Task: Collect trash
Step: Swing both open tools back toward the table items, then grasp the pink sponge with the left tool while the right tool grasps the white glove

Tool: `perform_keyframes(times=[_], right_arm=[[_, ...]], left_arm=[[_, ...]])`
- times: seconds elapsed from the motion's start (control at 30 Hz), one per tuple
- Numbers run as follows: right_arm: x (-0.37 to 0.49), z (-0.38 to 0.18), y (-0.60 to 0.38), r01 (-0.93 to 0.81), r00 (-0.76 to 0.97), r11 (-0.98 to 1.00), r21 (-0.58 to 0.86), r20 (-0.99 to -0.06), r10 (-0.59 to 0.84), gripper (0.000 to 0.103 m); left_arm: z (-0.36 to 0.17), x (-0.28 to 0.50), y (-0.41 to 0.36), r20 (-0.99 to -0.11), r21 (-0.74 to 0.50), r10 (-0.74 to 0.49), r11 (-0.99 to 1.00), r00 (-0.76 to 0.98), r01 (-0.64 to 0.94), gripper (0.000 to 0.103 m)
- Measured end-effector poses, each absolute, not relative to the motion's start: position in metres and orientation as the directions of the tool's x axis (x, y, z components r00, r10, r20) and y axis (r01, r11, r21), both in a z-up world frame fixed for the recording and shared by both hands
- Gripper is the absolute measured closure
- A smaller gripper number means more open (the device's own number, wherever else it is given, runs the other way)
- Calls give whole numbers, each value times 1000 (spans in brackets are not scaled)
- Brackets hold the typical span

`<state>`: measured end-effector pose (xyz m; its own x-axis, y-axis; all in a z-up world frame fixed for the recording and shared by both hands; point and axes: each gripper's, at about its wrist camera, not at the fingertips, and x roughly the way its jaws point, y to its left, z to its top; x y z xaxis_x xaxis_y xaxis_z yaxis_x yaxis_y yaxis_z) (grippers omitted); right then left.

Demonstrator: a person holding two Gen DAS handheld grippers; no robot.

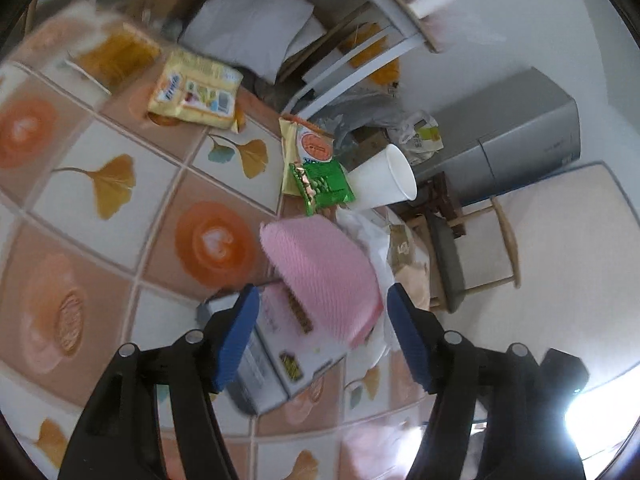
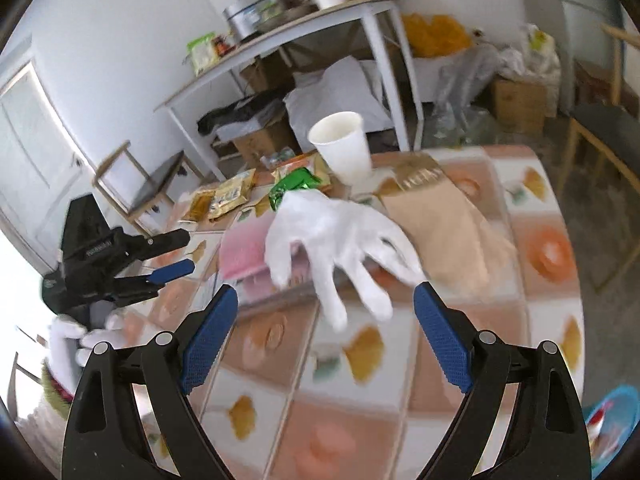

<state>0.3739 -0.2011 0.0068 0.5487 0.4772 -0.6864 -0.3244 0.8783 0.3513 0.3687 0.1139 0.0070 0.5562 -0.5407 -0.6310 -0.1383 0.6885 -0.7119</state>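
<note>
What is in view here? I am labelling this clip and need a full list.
paper cup: one, white, far table edge
green wrapper: one, beside the cup
yellow snack packets: at least two, far side of table
pink cloth: one, on a box mid-table
plastic glove: one, white, mid-table
brown paper bag: one, right of glove
tablecloth: one, leaf-patterned tiles
left gripper: blue pads, jaws opening, empty
right gripper: blue pads, empty
</note>
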Motion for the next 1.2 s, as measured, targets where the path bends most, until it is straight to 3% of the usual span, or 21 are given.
perform_keyframes(times=[0.2, 0.33, 0.57, 0.83, 1.2], right_arm=[[401, -7, -171, -367, 521, 881, 299, -719, 461, 21], [413, -21, -161, -356, 498, 885, 301, -740, 452, 35], [409, -29, -154, -362, 487, 889, 282, -756, 438, 57], [404, -26, -145, -362, 492, 894, 264, -760, 424, 96], [384, 1, -162, -322, 566, 902, 289, -704, 428, 102]], left_arm=[[-13, 401, 119, -636, -741, -578, 642, 511, -195, 40], [-28, 411, 119, -641, -749, -595, 622, 486, -227, 41], [-41, 415, 120, -626, -768, -619, 595, 474, -237, 55], [-40, 405, 120, -583, -797, -637, 568, 504, -205, 66], [-22, 380, 126, -492, -856, -689, 495, 532, -151, 72]])
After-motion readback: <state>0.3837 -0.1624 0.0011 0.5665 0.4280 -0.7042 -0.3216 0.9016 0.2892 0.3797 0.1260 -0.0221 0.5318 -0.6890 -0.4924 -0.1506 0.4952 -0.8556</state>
